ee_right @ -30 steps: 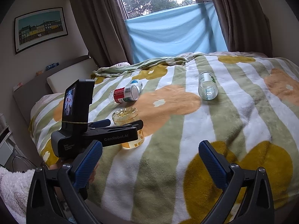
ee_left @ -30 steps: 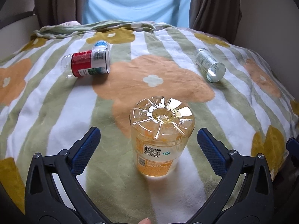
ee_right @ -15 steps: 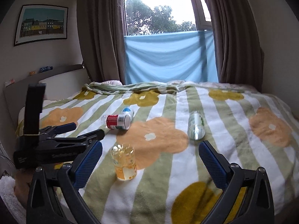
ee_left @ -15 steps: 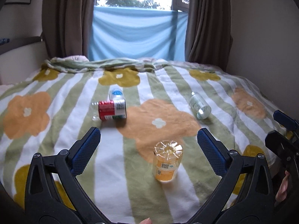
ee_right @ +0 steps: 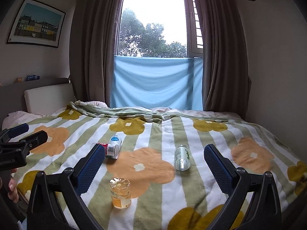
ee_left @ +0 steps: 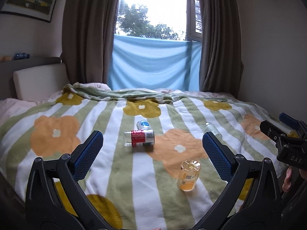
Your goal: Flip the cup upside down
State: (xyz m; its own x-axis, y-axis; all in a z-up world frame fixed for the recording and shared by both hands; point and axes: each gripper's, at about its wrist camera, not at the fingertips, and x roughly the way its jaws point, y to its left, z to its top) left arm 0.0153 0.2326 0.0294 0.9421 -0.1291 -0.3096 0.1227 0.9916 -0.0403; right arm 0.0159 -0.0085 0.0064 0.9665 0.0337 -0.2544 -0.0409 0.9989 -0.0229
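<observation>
A clear yellow-tinted plastic cup (ee_left: pixel 189 175) stands upside down on the flowered blanket, ribbed base up; it also shows in the right wrist view (ee_right: pixel 120 192). My left gripper (ee_left: pixel 152 153) is open and empty, pulled back well above and behind the cup. My right gripper (ee_right: pixel 154 163) is open and empty, also held back from the bed. A red-labelled cup (ee_left: pixel 142 138) and a clear cup (ee_right: pixel 181 158) lie on their sides farther back.
A small blue-and-white bottle (ee_left: pixel 143 124) lies behind the red-labelled cup. The bed (ee_right: pixel 249 134) has a headboard at the left and a curtained window behind. The other gripper shows at each view's edge (ee_left: pixel 287 141) (ee_right: pixel 17 145).
Both grippers have drawn back and up from the bed, so the upside-down cup looks much smaller and more of the room shows. The cup has stayed in place.
</observation>
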